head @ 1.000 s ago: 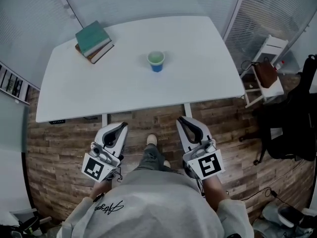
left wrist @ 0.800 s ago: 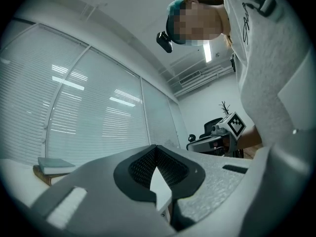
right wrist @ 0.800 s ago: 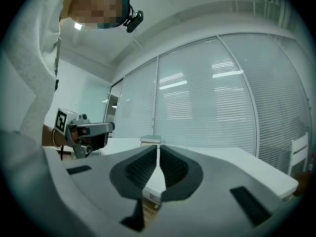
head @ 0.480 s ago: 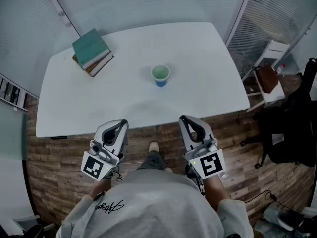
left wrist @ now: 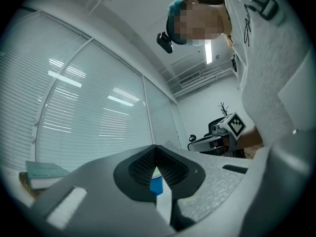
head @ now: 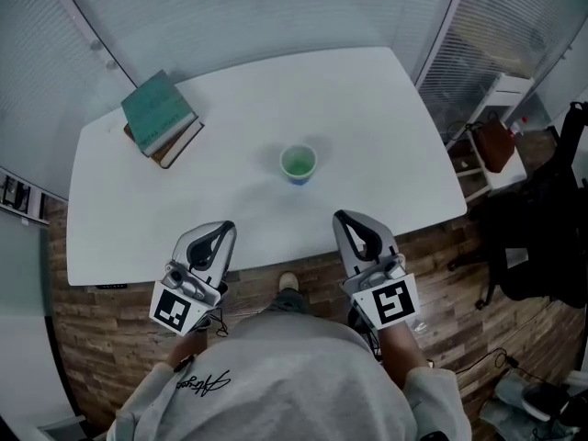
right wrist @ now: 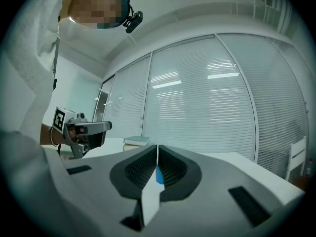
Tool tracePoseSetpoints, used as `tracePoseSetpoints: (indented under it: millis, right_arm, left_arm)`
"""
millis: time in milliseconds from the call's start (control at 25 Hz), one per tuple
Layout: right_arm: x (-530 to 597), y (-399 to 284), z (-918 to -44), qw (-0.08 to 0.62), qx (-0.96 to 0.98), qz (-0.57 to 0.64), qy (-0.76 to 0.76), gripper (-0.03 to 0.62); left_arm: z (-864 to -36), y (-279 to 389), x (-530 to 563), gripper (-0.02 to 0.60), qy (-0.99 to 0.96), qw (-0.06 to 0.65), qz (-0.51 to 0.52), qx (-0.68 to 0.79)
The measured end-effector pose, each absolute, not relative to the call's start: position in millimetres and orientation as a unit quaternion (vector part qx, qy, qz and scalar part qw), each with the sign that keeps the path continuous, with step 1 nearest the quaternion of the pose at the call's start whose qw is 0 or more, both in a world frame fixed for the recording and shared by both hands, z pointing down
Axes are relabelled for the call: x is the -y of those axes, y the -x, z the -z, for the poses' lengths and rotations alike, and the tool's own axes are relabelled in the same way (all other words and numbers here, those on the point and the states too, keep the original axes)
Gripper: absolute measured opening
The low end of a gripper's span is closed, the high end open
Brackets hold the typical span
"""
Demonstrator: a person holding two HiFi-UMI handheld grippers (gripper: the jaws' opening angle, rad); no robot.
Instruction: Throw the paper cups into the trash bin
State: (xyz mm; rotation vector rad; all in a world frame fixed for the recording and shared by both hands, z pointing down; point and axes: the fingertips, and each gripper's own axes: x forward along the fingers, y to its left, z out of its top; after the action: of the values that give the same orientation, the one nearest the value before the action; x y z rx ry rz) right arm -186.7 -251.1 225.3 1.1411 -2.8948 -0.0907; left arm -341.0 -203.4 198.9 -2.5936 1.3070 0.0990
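Your left gripper (head: 222, 231) and right gripper (head: 342, 220): jaws of both pressed together, nothing held, tips just over table (head: 395, 136) near edge. Bare tabletop ahead, wide free lane between grippers. Cup (head: 298, 164) upright mid-table, apart from both grippers: blue wall, green inside. Books (head: 158, 116) at table's far-left corner.

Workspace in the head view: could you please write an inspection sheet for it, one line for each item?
Surface: white table.
Job's things: one paper cup, upright, mid-table; trash bin not seen.
Clutter: stacked books at the far left corner.
Grippers: left gripper and right gripper shut, empty, at the near edge.
Cables: one cable on the floor, right.
Surroundings: wood floor, blinds, brown bag.
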Motion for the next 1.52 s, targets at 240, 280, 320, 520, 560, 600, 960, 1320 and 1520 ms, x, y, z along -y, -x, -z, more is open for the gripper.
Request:
tracePoseSetpoints:
  millis: [240,280,320,520,560,600,960,1320,1520]
  right_arm:
    - [273.4,196.2,-220.6,0.013,0.924,0.028,-0.38,0.012]
    - [276.5,197.6,-220.4,0.014,0.923,0.028,-0.382,0.012]
    - [279.7,199.1,-220.2,0.014,0.922,0.029,-0.385,0.012]
    - [294.8,204.5,-219.5,0.014,0.917,0.033,-0.398,0.014]
    - [297.8,205.2,-219.6,0.014,0.915,0.033,-0.402,0.012]
    - [300.9,205.5,-219.6,0.014,0.913,0.033,-0.405,0.012]
    - [318.1,203.6,-224.5,0.019,0.902,0.031,-0.43,0.012]
    - [327.1,197.9,-228.0,0.024,0.918,0.025,-0.395,0.012]
    - [331.9,201.9,-240.3,0.04,0.935,0.007,-0.353,0.014]
  left_arm:
    - [-198.0,352.3,230.4,0.003,0.894,0.109,-0.031,-0.434]
    - [-198.2,353.5,234.6,0.003,0.895,0.107,-0.029,-0.431]
    - [-198.5,354.8,238.6,0.003,0.897,0.106,-0.026,-0.429]
    - [-201.6,361.9,256.7,0.003,0.903,0.105,-0.017,-0.417]
    - [-202.1,363.3,260.0,0.003,0.904,0.104,-0.016,-0.414]
    - [-202.5,364.5,263.0,0.003,0.905,0.103,-0.016,-0.411]
    - [-208.1,369.1,284.0,0.003,0.915,0.09,-0.02,-0.392]
    - [-212.8,369.1,291.7,0.003,0.903,0.089,-0.001,-0.419]
    - [-214.3,373.0,295.1,0.003,0.896,0.084,-0.005,-0.436]
